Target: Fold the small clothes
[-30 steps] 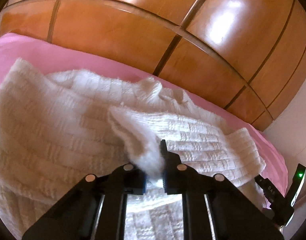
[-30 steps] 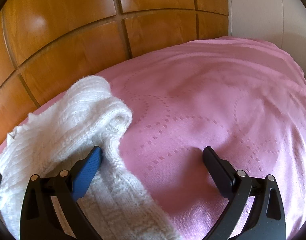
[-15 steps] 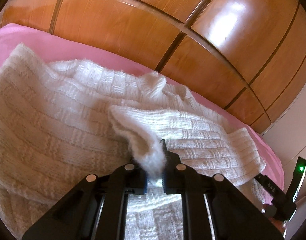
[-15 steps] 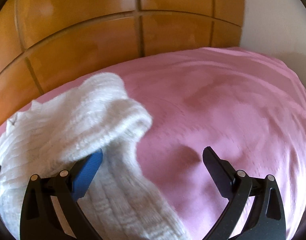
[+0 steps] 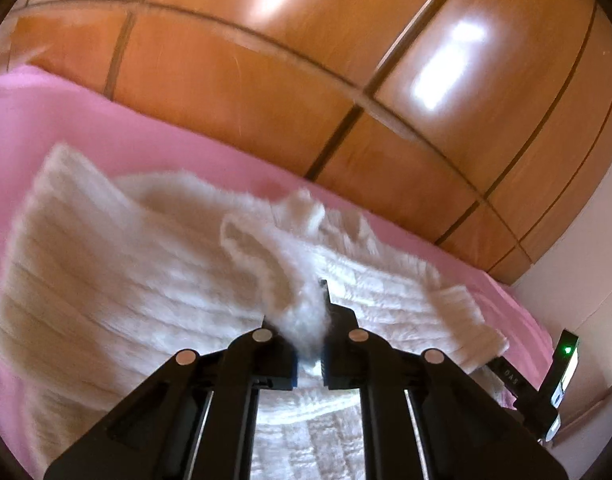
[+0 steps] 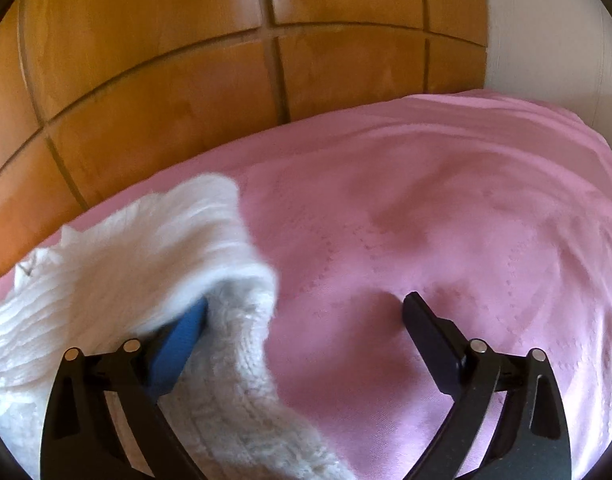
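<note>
Left wrist view: one sweater, two grippers

Left wrist view shows one white knit sweater [image 5: 118,280] spread over the pink bed cover [image 5: 66,120], filling the frame's lower left and centre. One left gripper [image 5: 307,320] has its jaws closed tight on a raised fold of it. Right wrist view shows one right gripper [image 6: 306,320], jaws wide apart, gripping nothing; the sweater's edge drapes over its blue left pad [image 6: 178,344]. Wooden panels [image 6: 146,80] fill the top.

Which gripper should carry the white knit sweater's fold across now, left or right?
Left, probably. The left gripper is shut on a pinched edge of the white knit sweater. The right gripper is open, holding nothing, half over pink bedspread.
</note>
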